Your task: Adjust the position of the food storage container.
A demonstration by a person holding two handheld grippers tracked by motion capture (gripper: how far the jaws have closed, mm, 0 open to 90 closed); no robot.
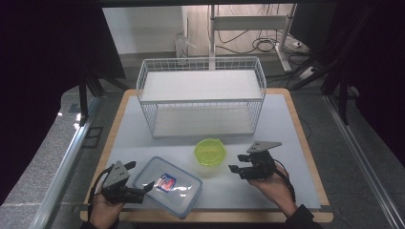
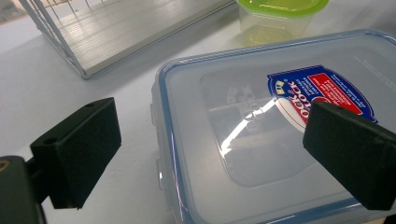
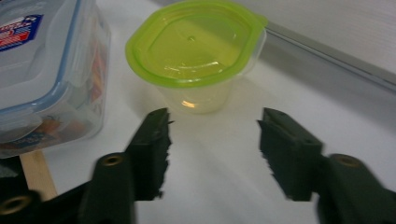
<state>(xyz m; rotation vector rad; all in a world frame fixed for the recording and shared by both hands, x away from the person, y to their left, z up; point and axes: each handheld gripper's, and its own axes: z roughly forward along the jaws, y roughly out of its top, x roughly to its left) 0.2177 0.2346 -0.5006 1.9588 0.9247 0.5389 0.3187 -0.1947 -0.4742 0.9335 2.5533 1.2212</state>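
The left gripper (image 1: 145,190) hovers with jaws spread wide at the edge of the blue-rimmed clear food box (image 1: 168,186), gripping nothing, while the right gripper (image 1: 235,169) stands half-open and empty just short of the green-lidded cup (image 1: 209,152) straight ahead. Neither container looks lifted yet, so any move toward the white wire shelf rack (image 1: 201,95) beyond seems still to come. The box's contents blur behind its glare-streaked lid.

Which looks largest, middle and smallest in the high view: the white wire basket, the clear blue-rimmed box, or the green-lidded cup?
1. White wire basket, by far the largest, though farthest from the camera.
2. Clear blue-rimmed box, flat and rectangular.
3. Green-lidded cup, the smallest.
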